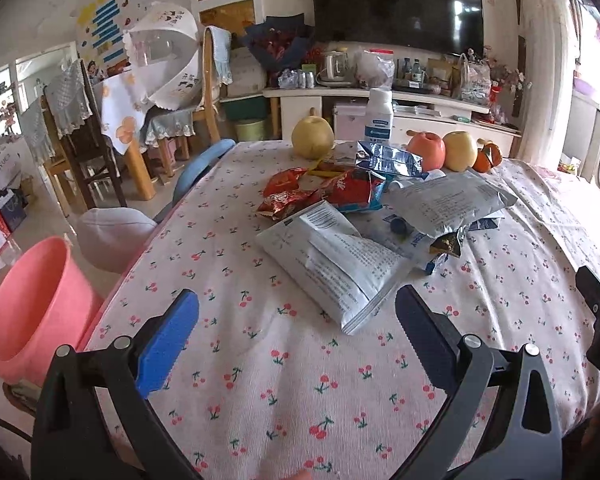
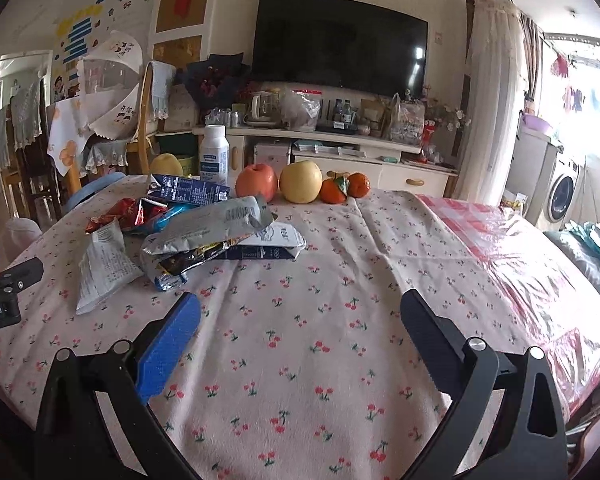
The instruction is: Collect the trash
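Left gripper (image 1: 296, 320) wide open, nothing held, over cherry-print tablecloth (image 1: 260, 380); grey-white wrapper (image 1: 332, 264) lies just ahead between its fingers, w/ rest of trash pile (image 1: 364, 200) beyond. Pink bucket (image 1: 36, 304) on floor to its left. Right gripper (image 2: 300, 320) also wide open, empty; pile ahead-left, apart.

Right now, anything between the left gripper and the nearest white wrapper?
Nothing visible. The left gripper is open over bare tablecloth, and the white wrapper lies just ahead of its fingers at the near edge of the trash pile. The pink bucket stands off the table's left side, clear of that path.
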